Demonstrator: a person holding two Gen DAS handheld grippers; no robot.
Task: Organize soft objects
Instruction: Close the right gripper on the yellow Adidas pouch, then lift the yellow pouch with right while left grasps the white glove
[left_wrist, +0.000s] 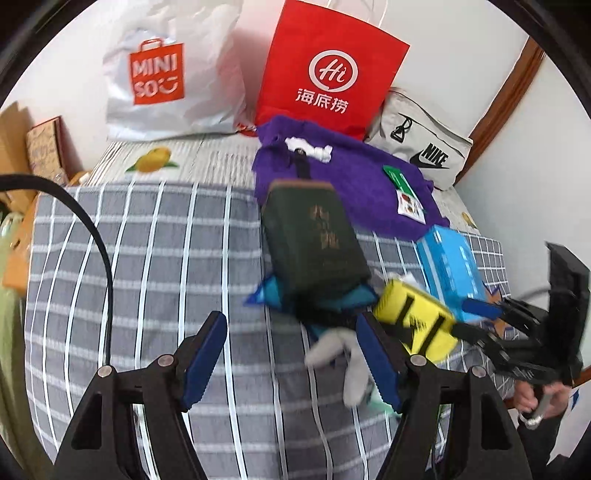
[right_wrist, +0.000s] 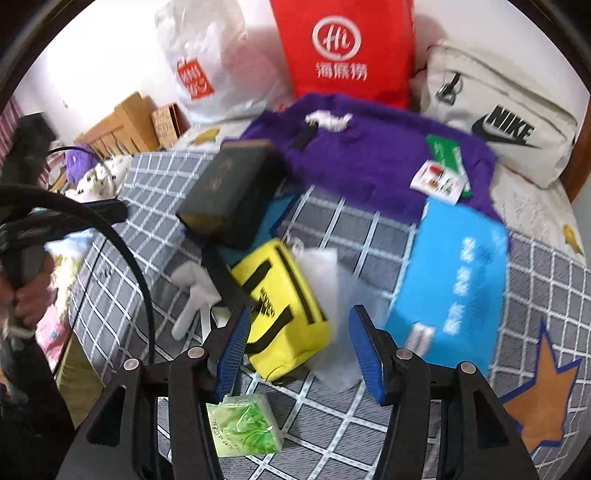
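My right gripper (right_wrist: 297, 347) hangs with its jaws apart and empty above the checked bed cover (right_wrist: 369, 424). The yellow pouch (right_wrist: 280, 314) lies just ahead beside its left finger, long axis running up-left toward the dark book (right_wrist: 231, 192). My left gripper (left_wrist: 290, 356), jaws also apart and empty, hangs farther over, so I judge the right nearer.

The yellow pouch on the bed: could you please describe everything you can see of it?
The yellow pouch is a small boxy bag of smooth, synthetic-looking fabric with black straps and black lettering on top. It lies tilted on the grey checked bedspread, closed as far as can be seen. A dark green book lies just behind it, translucent white plastic beside it, and a blue box further over. Neither gripper holds it.
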